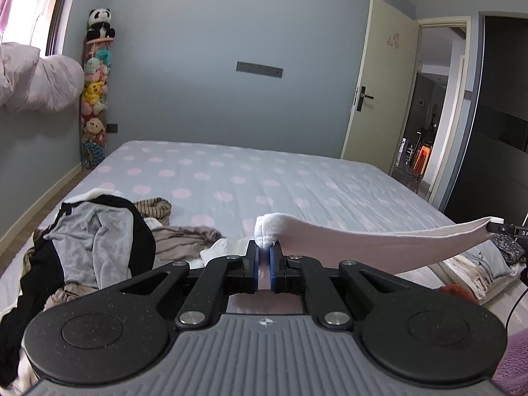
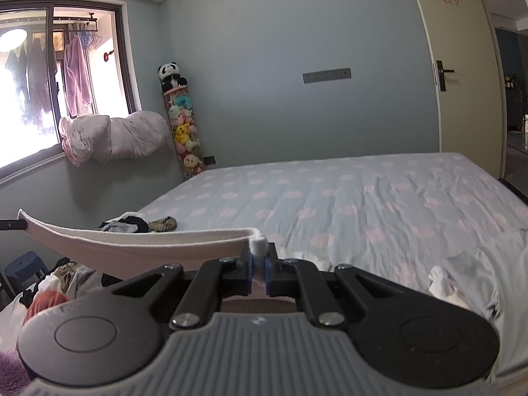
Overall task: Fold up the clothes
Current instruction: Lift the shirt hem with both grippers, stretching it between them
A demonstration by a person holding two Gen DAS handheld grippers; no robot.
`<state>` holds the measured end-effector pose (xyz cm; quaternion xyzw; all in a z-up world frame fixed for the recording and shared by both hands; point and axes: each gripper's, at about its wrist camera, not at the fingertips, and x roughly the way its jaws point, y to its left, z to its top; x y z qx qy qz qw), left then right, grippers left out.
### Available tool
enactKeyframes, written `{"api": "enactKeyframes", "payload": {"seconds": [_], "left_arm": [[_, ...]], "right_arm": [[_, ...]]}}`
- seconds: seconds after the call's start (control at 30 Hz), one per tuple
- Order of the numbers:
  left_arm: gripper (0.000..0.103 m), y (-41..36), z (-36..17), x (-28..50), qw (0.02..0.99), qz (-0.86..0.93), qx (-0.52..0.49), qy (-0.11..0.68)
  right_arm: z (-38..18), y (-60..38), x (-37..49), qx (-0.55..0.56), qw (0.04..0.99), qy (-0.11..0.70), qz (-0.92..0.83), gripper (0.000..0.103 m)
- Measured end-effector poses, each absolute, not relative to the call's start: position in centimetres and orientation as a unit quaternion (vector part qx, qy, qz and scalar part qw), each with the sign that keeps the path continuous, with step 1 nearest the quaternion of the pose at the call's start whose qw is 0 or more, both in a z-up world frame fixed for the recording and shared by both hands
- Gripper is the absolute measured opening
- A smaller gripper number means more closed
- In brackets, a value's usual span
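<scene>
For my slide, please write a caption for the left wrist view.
Left gripper and right gripper hold a pale pink garment stretched above the dotted bed.

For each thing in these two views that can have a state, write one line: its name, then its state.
pink garment: stretched between both grippers, off the bed
left gripper: shut on the garment
right gripper: shut on the garment
clothes pile: unfolded
folded stack: folded, on the bed
door: open
</scene>
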<state>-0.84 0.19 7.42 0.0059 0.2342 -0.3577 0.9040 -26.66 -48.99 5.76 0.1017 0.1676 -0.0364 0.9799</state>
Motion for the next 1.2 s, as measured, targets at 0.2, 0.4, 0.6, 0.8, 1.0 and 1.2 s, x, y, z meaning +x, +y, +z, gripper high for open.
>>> {"api": "enactKeyframes", "payload": {"seconds": [0.2,0.4,0.6,0.8,1.0,1.2], "left_arm": [[0.004,-0.6,5.6,1.2,0.902,-0.350,0.006,0.254],[0.004,-3.2,6.0,5.6,0.902,-0.349,0.038,0.253],[0.004,-7.0,5.5,11.2,0.899,-0.345,0.085,0.257],[0.004,-10.4,3.7,17.1,0.893,-0.341,0.112,0.273],[0.004,-14.0,0.5,22.8,0.883,-0.335,0.134,0.302],[0.004,-16.5,-4.9,28.7,0.867,-0.321,0.140,0.354]], "right_arm": [[4.2,-49.9,-24.1,0.109,0.976,0.181,-0.042,0.008],[3.9,-51.4,-19.4,0.084,0.975,0.198,-0.045,0.008],[3.8,-53.8,-12.6,0.062,0.973,0.218,-0.047,0.008],[2.5,-56.0,-5.1,0.044,0.967,0.246,-0.046,0.008],[-0.4,-58.4,2.5,0.036,0.958,0.280,-0.044,0.008],[-5.5,-60.9,9.5,0.046,0.944,0.324,-0.041,0.008]]}}
